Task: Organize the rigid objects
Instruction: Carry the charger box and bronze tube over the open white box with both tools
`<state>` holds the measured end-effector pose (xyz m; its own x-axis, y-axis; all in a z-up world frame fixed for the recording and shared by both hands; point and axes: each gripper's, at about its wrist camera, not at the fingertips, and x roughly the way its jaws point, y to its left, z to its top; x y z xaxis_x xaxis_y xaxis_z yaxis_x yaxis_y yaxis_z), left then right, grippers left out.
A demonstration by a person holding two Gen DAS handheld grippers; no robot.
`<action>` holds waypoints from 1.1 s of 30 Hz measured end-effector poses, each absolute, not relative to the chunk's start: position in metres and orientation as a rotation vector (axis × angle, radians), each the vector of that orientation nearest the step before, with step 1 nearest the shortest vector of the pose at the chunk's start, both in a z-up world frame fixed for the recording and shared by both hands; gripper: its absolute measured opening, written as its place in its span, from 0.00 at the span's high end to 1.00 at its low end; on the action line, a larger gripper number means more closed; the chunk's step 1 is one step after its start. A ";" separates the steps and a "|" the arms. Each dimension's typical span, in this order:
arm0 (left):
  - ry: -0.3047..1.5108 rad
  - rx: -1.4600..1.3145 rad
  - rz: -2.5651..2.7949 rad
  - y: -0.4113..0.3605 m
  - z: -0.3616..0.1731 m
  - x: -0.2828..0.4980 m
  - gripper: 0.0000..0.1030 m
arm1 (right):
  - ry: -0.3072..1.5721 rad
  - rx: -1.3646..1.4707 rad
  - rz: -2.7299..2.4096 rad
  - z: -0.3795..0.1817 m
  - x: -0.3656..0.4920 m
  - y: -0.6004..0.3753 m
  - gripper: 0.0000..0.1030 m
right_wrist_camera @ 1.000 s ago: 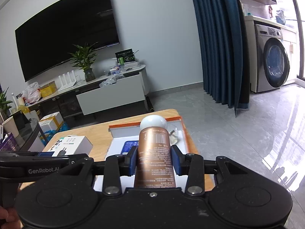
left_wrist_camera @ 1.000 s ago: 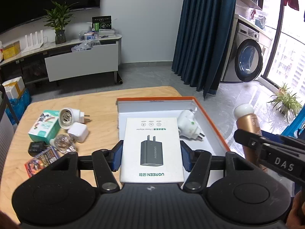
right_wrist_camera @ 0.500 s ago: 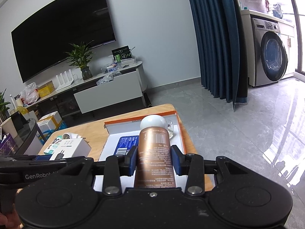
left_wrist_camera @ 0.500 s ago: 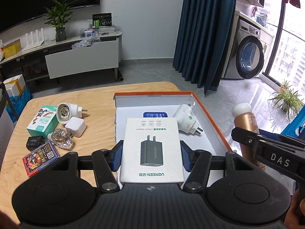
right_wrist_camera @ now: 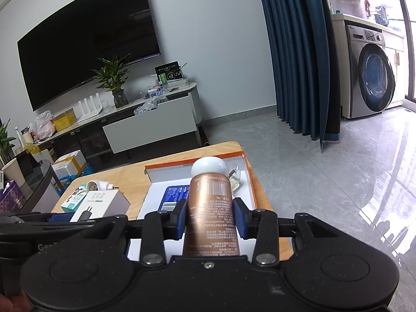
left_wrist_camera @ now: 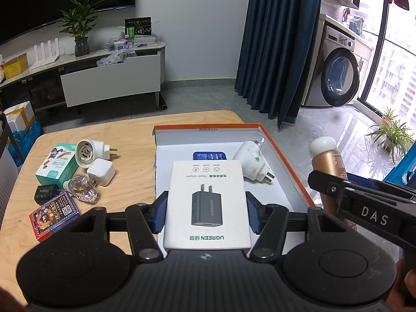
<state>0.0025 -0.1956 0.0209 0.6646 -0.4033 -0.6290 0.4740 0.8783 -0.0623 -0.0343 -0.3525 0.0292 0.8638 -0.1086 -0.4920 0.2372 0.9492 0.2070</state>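
Observation:
My left gripper [left_wrist_camera: 206, 212] is shut on a white UGREEN charger box [left_wrist_camera: 208, 202], held above the near end of the orange-rimmed white tray [left_wrist_camera: 283, 156]. The tray holds a blue card [left_wrist_camera: 209, 155] and a white plug adapter [left_wrist_camera: 253, 160]. My right gripper [right_wrist_camera: 211, 217] is shut on a copper bottle with a white cap [right_wrist_camera: 210, 202], held above the tray's right side [right_wrist_camera: 251, 184]. The bottle also shows at the right in the left wrist view [left_wrist_camera: 329, 161].
On the wooden table [left_wrist_camera: 130, 140] left of the tray lie a white round plug [left_wrist_camera: 89, 150], a white cube charger [left_wrist_camera: 101, 171], a teal box [left_wrist_camera: 56, 165], a clear glass piece [left_wrist_camera: 83, 188], a black adapter [left_wrist_camera: 45, 193] and a card pack [left_wrist_camera: 54, 214].
Both grippers have pulled back and risen a little with their objects. More of the tray and the blue card has come into view.

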 end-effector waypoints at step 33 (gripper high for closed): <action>0.686 0.096 -0.488 -0.193 0.019 0.000 0.42 | 0.506 0.260 -0.180 0.030 -0.032 -0.353 0.55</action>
